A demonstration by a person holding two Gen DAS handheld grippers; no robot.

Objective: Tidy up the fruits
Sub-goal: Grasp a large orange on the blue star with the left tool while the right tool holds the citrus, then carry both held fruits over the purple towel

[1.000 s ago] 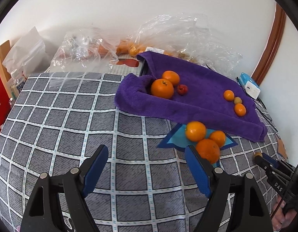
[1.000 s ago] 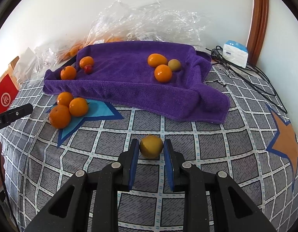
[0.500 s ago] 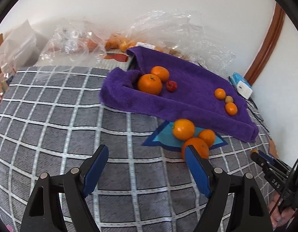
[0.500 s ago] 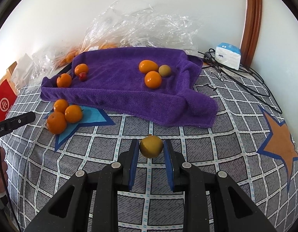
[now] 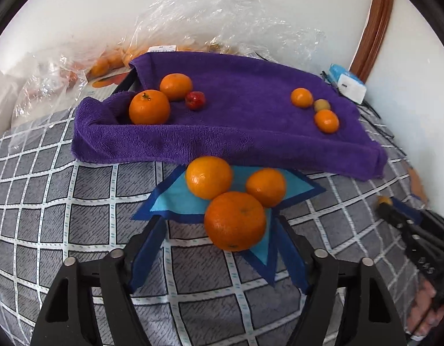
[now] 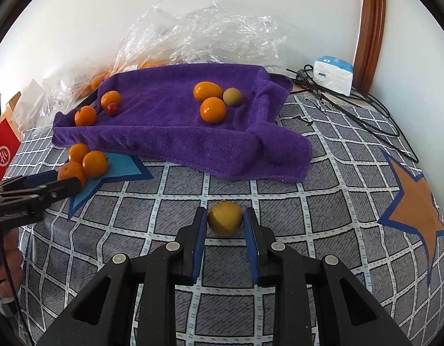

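Right tool [image 6: 225, 226]: clenched on a yellow fruit [image 6: 225, 219], which is gripped between the two blue pads just above the checked cloth [image 6: 279, 199] of the worktop.
Left tool [image 5: 220, 243]: released, jaws held wide apart; the nearest orange [image 5: 234, 220] is seen between the fingertips (contact cannot be told).
Three oranges: the nearest orange is grouped with two more [image 5: 209, 177] [image 5: 265, 183], touching one another on a blue star patch [image 5: 175, 199] just in front of the towel.
Purple towel [image 5: 250, 115]: spread further back; two oranges [image 5: 149, 106] [image 5: 175, 86] and a small red fruit [image 5: 195, 100] are seen at its left end, two small oranges [image 5: 301, 97] [image 5: 326, 121] and a greenish fruit [image 5: 321, 105] at its right end.
Plastic bags [image 6: 198, 37]: crumpled against the wall behind the towel.
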